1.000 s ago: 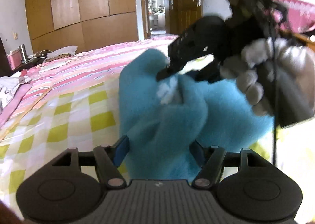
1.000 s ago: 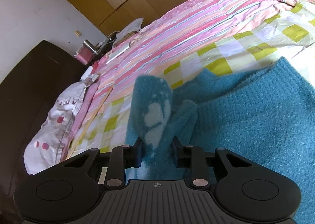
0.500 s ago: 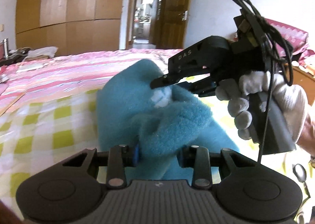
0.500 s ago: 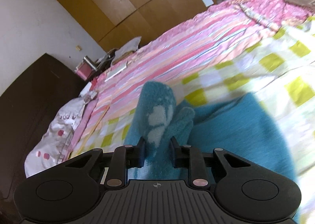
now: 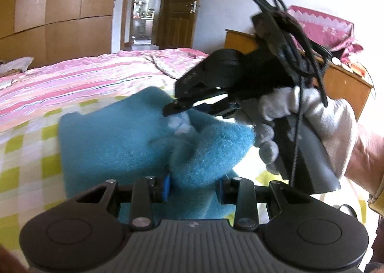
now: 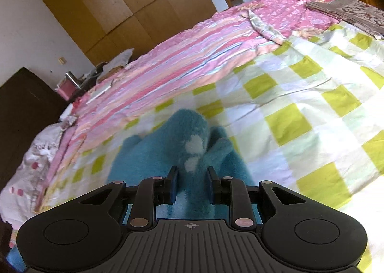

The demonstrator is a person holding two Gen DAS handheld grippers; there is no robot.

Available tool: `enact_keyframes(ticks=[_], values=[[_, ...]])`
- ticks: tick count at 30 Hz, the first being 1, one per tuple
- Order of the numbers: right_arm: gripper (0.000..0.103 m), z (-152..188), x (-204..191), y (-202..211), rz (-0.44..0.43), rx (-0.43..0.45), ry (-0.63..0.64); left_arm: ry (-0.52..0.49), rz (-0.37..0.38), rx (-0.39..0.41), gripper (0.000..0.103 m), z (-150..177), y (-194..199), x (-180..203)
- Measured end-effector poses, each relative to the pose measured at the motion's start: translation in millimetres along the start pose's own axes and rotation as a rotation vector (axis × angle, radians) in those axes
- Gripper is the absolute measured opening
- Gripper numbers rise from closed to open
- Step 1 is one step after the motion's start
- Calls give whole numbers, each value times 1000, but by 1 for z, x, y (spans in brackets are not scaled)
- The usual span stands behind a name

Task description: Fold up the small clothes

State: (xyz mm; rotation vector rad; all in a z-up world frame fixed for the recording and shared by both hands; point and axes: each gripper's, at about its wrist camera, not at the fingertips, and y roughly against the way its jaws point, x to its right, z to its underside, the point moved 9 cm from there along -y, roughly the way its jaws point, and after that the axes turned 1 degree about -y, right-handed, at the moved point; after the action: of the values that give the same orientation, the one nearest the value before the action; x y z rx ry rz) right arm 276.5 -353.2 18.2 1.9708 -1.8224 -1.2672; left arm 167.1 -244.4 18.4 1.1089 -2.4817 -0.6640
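Observation:
A fuzzy blue garment [image 5: 115, 138] with a small white patch [image 6: 194, 147] hangs over the yellow-checked bed sheet [image 6: 300, 114]. My left gripper [image 5: 193, 186] is shut on a bunched fold of it. My right gripper [image 6: 192, 185] is shut on another fold, next to the white patch. In the left wrist view the right gripper [image 5: 192, 107] shows from outside, held by a gloved hand [image 5: 309, 124], pinching the cloth just beyond my left fingers. The garment's lower part is hidden behind the gripper bodies.
The bed has a pink striped cover [image 6: 192, 49] at its far side. A wooden wardrobe [image 5: 60, 11] and an open door [image 5: 144, 9] stand beyond. A dark cabinet [image 6: 21, 107] and a white bag [image 6: 31, 165] are at the left. A wooden dresser [image 5: 345, 81] is at the right.
Both grippers have stayed shut on the garment and moved together, swinging toward the right of the room. The garment has gathered closer under them, with more bare checked sheet showing on the right.

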Motion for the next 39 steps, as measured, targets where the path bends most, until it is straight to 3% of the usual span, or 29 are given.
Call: enact_keyframes(ticks=[5,10,14,19,24,27,29,30,32,36,37,39], values=[[27,2,17,-6,27,-11,35,-37,-9,-24,43,6,-16,25],[47,2,33,0,14,-12,4,-78,-11,-84,59,21,-28,39],[48,2,40,33,11,56,11,-88,5,-85,65,26,-13,37],[48,32,10,80,-126,53,85,-30,20,-72,67,35,24,25],[48,59,9,69,-55,-15,169,14,-44,-43,67,33,39,1],[48,68,15,54,-114,-76,84,48,-78,-48,67,30,28,-19],[37,72,14,48,-126,-92,79,67,-96,-54,67,32,25,-27],[20,74,14,47,-132,-108,76,75,-107,-61,67,33,22,-31],[16,72,12,52,-135,-101,71,99,-112,-75,67,39,18,-37],[7,41,16,81,-142,46,59,135,-102,-68,72,47,12,-42],[0,37,23,77,-86,70,66,142,-98,-68,73,48,10,-42],[0,39,50,59,128,82,107,151,-116,-88,73,52,5,-43]])
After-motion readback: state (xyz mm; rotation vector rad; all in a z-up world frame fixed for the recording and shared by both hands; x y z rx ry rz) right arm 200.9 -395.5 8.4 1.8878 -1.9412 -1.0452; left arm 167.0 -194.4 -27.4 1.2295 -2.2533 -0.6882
